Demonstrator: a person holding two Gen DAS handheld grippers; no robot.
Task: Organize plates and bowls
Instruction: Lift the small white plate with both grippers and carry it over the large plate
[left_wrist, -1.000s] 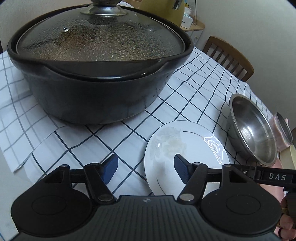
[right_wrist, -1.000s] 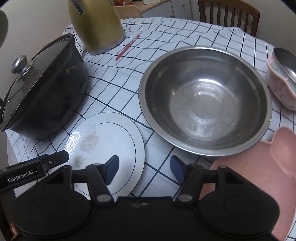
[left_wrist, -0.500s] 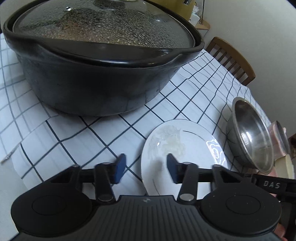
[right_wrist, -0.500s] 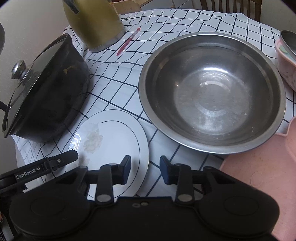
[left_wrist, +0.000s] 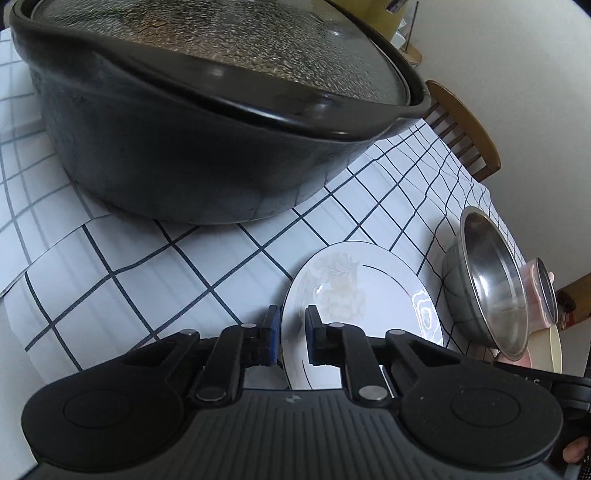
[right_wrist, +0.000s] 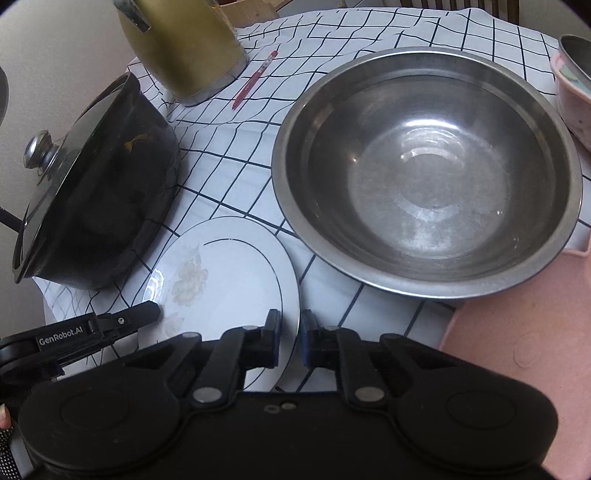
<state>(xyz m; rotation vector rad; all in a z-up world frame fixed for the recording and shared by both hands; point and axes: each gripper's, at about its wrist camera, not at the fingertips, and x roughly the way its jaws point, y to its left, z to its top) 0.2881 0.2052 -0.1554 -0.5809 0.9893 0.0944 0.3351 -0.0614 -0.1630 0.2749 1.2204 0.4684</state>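
Note:
A white plate (left_wrist: 369, 295) with a pale flower print lies on the checked tablecloth between a black lidded pot (left_wrist: 184, 147) and a steel bowl (right_wrist: 424, 184). My left gripper (left_wrist: 291, 332) is closing, with the plate's left rim between its blue pads. My right gripper (right_wrist: 290, 338) is closing too, and the plate's (right_wrist: 229, 273) right rim runs between its pads. In the right wrist view one of the left gripper's fingers (right_wrist: 125, 319) lies over the plate's left edge.
The pot (right_wrist: 103, 206) stands close on the plate's left. A pink tray (right_wrist: 517, 350) lies right of my right gripper, with a pink bowl (right_wrist: 572, 96) behind it. A gold kettle (right_wrist: 184, 48) and a red pen (right_wrist: 255, 79) are further back. A wooden chair (left_wrist: 465, 129) stands beyond the table.
Both grippers' jaws have narrowed from wide apart to a small gap around the plate's rim. The left wrist view has tipped lower, with the pot looming larger.

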